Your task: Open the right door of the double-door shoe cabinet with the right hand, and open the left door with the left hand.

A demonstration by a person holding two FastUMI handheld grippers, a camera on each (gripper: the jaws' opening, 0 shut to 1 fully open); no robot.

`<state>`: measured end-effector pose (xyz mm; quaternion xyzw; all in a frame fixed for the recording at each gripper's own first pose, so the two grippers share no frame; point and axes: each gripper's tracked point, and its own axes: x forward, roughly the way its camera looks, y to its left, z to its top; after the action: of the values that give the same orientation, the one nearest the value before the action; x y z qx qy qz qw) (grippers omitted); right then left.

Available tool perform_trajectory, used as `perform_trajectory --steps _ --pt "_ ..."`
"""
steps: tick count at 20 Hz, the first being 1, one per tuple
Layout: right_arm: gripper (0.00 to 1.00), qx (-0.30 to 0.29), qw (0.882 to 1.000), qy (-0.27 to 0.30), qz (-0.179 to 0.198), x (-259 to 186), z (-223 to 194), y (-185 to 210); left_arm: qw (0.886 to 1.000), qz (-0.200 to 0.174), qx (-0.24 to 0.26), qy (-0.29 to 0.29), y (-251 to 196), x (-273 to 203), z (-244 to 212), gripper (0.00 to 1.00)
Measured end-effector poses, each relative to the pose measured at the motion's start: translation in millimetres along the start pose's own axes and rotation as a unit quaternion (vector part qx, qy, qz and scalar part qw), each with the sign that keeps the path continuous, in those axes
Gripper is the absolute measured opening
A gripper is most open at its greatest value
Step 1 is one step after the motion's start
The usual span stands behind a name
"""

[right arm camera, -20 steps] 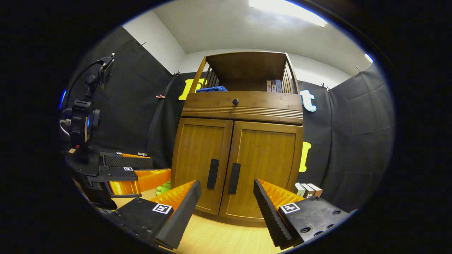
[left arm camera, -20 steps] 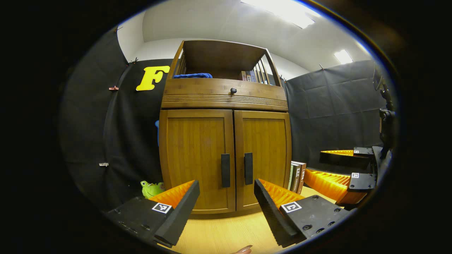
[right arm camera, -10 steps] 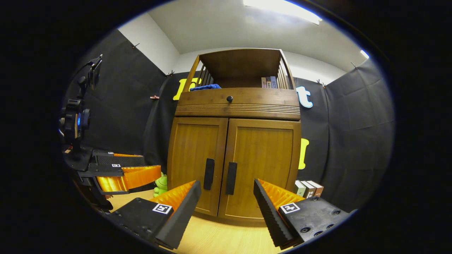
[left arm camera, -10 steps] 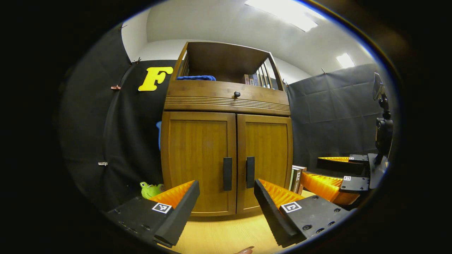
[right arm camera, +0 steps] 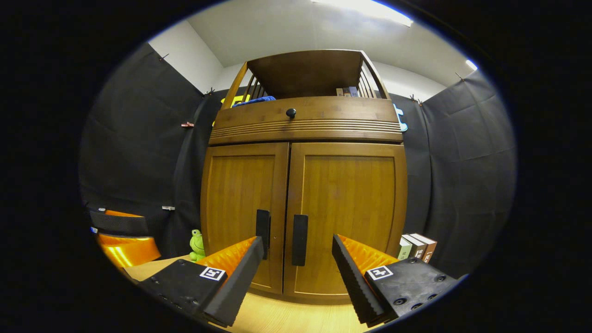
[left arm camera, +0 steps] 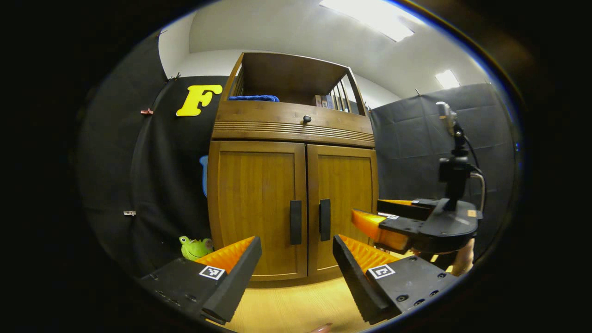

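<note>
Right gripper jaws spread, empty — right door handle, an upright bar, dead ahead between its fingers, nearer than left gripper, likewise spread before the left door handle — both doors shut.

The cabinet is warm brown wood with vertical grain; its handles and knob are black. A green frog sits by it, a blue cloth on top.
</note>
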<state>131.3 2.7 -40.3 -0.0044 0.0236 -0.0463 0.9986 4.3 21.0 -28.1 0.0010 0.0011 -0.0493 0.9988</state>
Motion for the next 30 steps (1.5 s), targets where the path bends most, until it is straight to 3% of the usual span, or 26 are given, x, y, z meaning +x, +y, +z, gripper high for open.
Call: perform_trajectory --steps 7,17,21,23,27,30 --pt "0.95 0.005 1.000 0.025 -0.007 58.9 -34.0 5.4 1.000 0.018 -0.002 0.003 26.6 -6.9 -6.3 0.97" --pt "0.88 -0.011 0.996 0.058 -0.063 137.5 -78.1 -16.4 0.998 0.056 -0.011 0.018 64.0 -13.3 -19.6 0.97" --pt "0.59 -0.017 0.995 0.054 -0.081 152.0 -82.0 -21.8 0.997 0.073 -0.016 0.027 77.8 -16.6 -21.3 0.97" --pt "0.60 -0.013 0.995 0.054 -0.078 157.3 -84.1 -19.5 0.996 0.085 -0.017 0.028 83.7 -19.1 -21.9 0.97" --pt "0.37 -0.020 0.995 0.056 -0.081 158.1 -84.3 -17.2 0.995 0.091 -0.016 0.034 86.7 -24.3 -23.4 0.97" --pt "0.31 -0.017 0.995 0.066 -0.071 153.5 -85.2 -14.0 0.995 0.093 -0.016 0.034 86.0 -28.0 -21.8 0.97"
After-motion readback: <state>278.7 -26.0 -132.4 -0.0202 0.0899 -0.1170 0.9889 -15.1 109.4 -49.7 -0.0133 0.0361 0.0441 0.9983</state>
